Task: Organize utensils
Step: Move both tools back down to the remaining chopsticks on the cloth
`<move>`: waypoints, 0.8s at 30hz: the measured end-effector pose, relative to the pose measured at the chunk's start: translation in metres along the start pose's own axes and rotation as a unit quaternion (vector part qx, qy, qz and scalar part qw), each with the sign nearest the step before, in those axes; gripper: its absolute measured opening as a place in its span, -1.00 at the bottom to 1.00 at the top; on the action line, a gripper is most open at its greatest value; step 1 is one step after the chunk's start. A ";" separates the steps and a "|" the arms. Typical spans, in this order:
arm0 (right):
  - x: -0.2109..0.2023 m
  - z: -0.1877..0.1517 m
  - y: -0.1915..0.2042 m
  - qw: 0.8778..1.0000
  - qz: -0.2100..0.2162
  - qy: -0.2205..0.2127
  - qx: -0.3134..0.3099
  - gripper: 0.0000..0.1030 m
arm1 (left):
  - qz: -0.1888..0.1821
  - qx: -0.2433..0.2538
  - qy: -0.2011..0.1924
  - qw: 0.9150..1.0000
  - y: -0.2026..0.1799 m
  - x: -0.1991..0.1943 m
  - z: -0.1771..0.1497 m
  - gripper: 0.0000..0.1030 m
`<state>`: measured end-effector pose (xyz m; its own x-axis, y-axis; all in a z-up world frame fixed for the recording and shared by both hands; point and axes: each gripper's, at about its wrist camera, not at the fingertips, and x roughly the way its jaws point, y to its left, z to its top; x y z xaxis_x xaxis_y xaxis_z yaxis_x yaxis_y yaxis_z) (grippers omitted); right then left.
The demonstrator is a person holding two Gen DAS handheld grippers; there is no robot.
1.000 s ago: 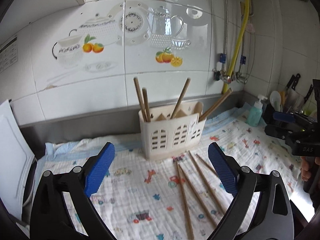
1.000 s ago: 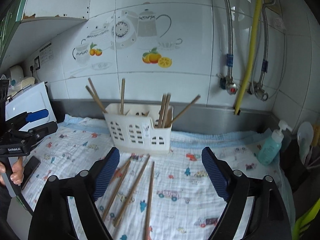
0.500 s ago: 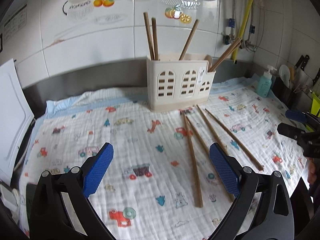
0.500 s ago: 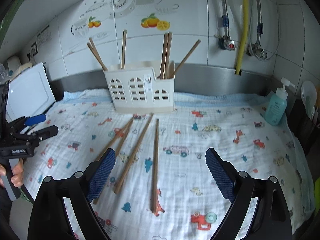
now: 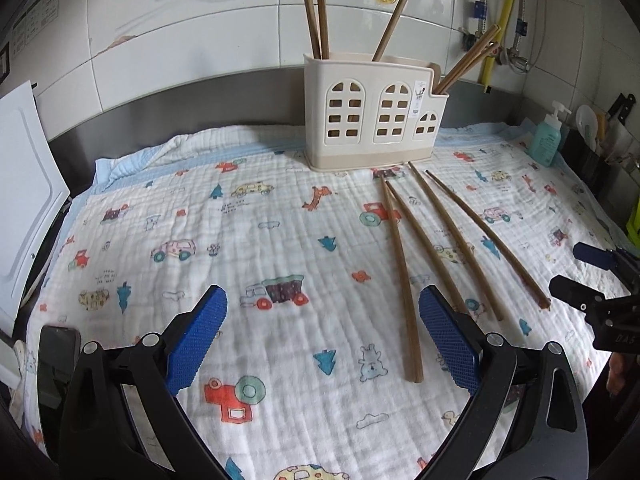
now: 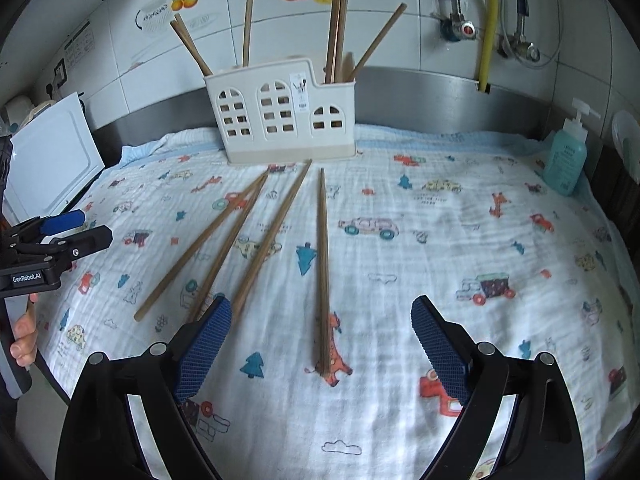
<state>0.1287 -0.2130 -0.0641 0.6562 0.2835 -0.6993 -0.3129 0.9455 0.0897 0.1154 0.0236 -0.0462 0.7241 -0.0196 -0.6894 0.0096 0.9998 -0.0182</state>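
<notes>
Several wooden chopsticks (image 5: 434, 246) lie fanned out on a printed cloth (image 5: 224, 236) in front of a cream utensil holder (image 5: 374, 116) that has more chopsticks standing in it. My left gripper (image 5: 322, 334) hangs open over the cloth, left of the nearest chopstick (image 5: 402, 284). In the right wrist view the same chopsticks (image 6: 256, 236) spread from the holder (image 6: 280, 116). My right gripper (image 6: 320, 344) is open, with the near end of one chopstick (image 6: 323, 268) lying between its fingers on the cloth. Each gripper shows at the edge of the other's view.
A white board (image 5: 24, 200) leans at the left. A teal soap bottle (image 6: 566, 160) stands at the right by a rack of kitchen tools (image 5: 600, 128). Pipes and a yellow hose (image 6: 490, 20) run down the tiled wall. A dark phone (image 5: 56, 360) lies at the cloth's left edge.
Both grippers have tilted down and come lower toward the cloth, so the chopsticks and holder now sit higher in both views. Both stay open.
</notes>
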 end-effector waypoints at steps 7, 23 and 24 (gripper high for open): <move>0.013 -0.003 -0.002 1.000 0.014 0.013 0.014 0.60 | 0.004 -0.007 0.007 1.000 0.002 0.004 -0.004 0.86; 0.035 0.000 -0.006 0.998 0.030 0.036 0.034 -0.19 | -0.001 -0.011 0.012 1.000 0.003 0.009 -0.009 0.86; 0.036 0.000 -0.006 0.998 0.032 0.039 0.033 -0.29 | -0.006 -0.011 0.011 1.000 0.002 0.008 -0.009 0.86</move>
<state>0.1542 -0.2083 -0.0893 0.5803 0.3333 -0.7431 -0.3052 0.9349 0.1810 0.1152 0.0257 -0.0586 0.7087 -0.0311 -0.7049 0.0018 0.9991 -0.0423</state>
